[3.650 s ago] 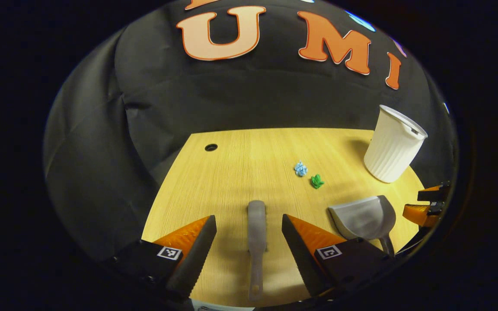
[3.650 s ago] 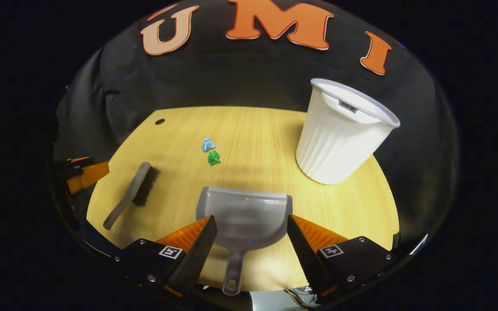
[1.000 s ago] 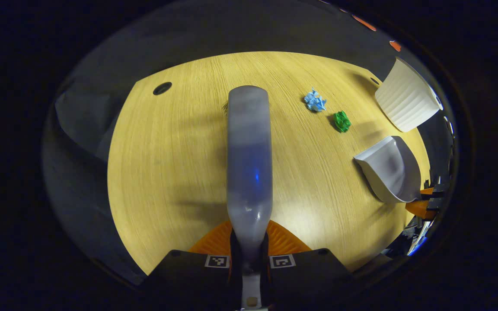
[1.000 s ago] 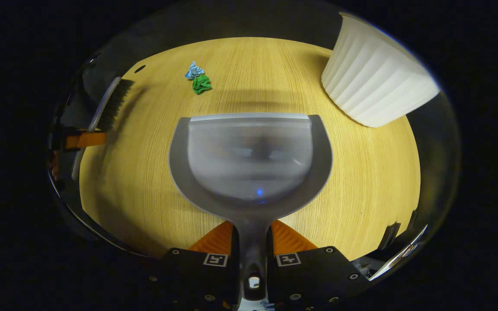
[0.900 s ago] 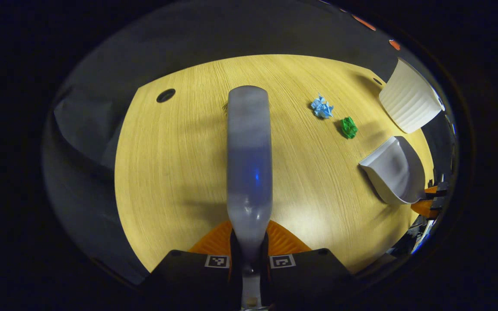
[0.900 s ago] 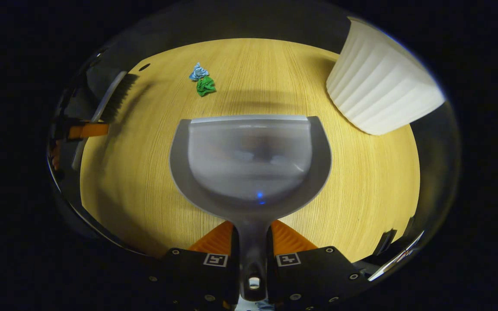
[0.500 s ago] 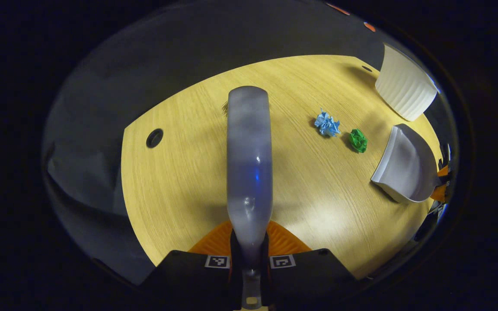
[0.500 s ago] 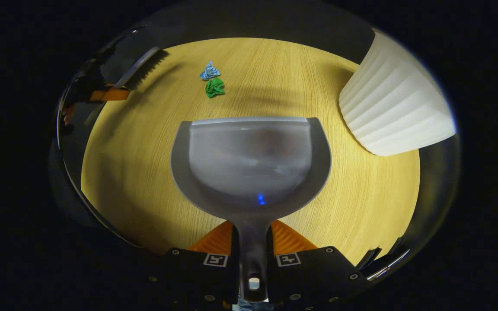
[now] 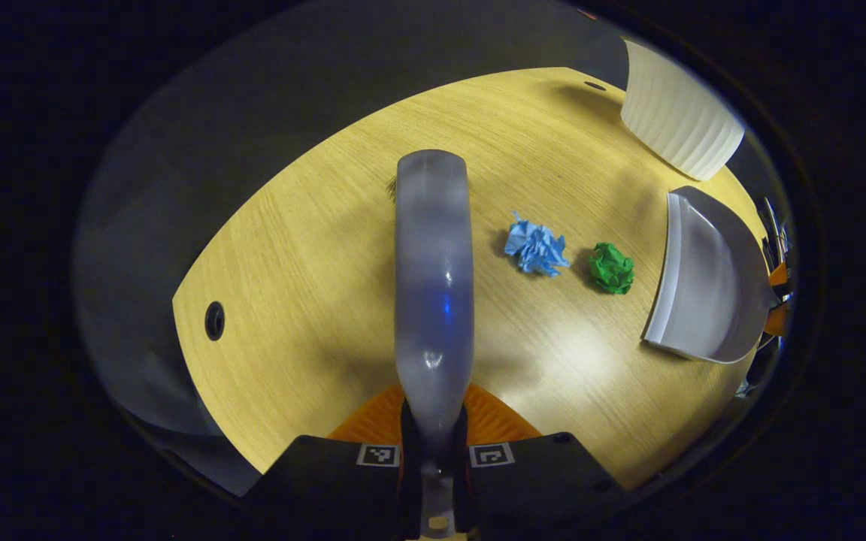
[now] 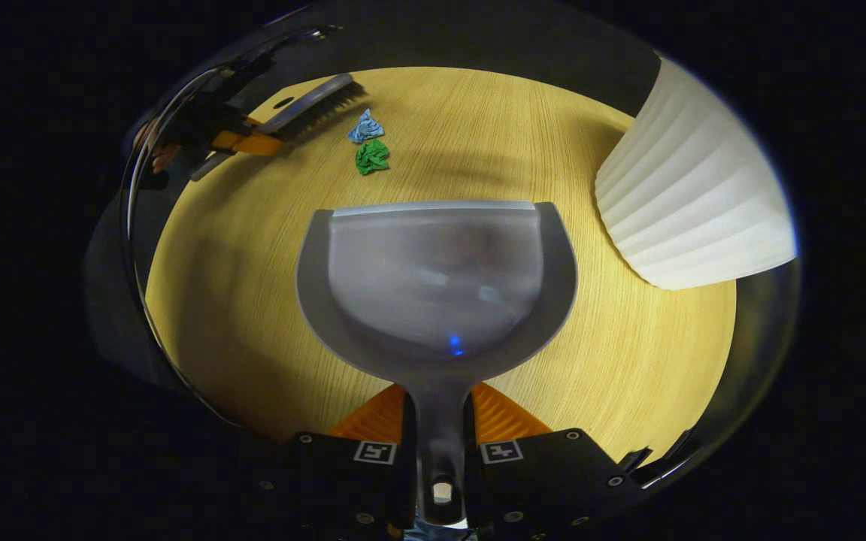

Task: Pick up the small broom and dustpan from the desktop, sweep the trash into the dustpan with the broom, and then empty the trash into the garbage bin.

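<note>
The broom (image 9: 433, 270) is seen from the back of its head in the left gripper view; its bristles are hidden there apart from a few tips at 12 o'clock. In the right gripper view the bristles show at 11 o'clock, with a hand (image 10: 153, 150) glimpsed, blurred, at the rim. The garbage bin (image 10: 692, 199) is cut off at the edge, its mouth out of sight. The dustpan handle end is swallowed between the fingers.

Against half a second ago, the blue paper wad (image 9: 536, 248) and green paper wad (image 9: 612, 267) sit nearer the broom head and larger in the left gripper view; the dustpan (image 9: 707, 289) mouth now faces them, just beside the green wad at 3 o'clock. In the right gripper view the broom has swung in close to the blue wad.

The left tongs (image 9: 433, 432) are clenched on the broom handle, head held above the counter (image 9: 305, 255). The right tongs (image 10: 439, 439) are clenched on the dustpan handle, the pan pointing forward toward 12 o'clock. Whether its lip touches the counter cannot be told.
</note>
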Demonstrator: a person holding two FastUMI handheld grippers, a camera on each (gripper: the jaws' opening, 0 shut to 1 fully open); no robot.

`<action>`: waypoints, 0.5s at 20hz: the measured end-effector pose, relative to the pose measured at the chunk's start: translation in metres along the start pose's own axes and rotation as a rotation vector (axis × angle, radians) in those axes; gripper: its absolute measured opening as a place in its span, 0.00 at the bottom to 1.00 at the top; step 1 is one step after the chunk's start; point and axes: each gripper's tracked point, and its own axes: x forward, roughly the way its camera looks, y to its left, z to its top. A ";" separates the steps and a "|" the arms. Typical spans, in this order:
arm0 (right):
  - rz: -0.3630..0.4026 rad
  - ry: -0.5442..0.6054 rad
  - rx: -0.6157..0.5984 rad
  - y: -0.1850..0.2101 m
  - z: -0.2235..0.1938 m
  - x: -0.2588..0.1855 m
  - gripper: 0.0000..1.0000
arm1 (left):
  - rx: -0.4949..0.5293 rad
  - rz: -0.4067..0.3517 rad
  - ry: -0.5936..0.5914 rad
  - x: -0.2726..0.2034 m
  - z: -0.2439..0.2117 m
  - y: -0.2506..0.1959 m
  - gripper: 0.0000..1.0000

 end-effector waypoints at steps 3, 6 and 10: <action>0.005 -0.003 -0.014 -0.002 0.001 0.002 0.26 | 0.014 -0.056 0.015 0.008 0.007 -0.026 0.19; 0.007 -0.008 -0.020 -0.003 0.002 0.001 0.26 | 0.015 -0.114 0.034 0.012 0.010 -0.047 0.19; 0.003 -0.015 -0.036 -0.003 0.001 0.000 0.31 | 0.029 -0.227 0.063 0.006 0.007 -0.081 0.19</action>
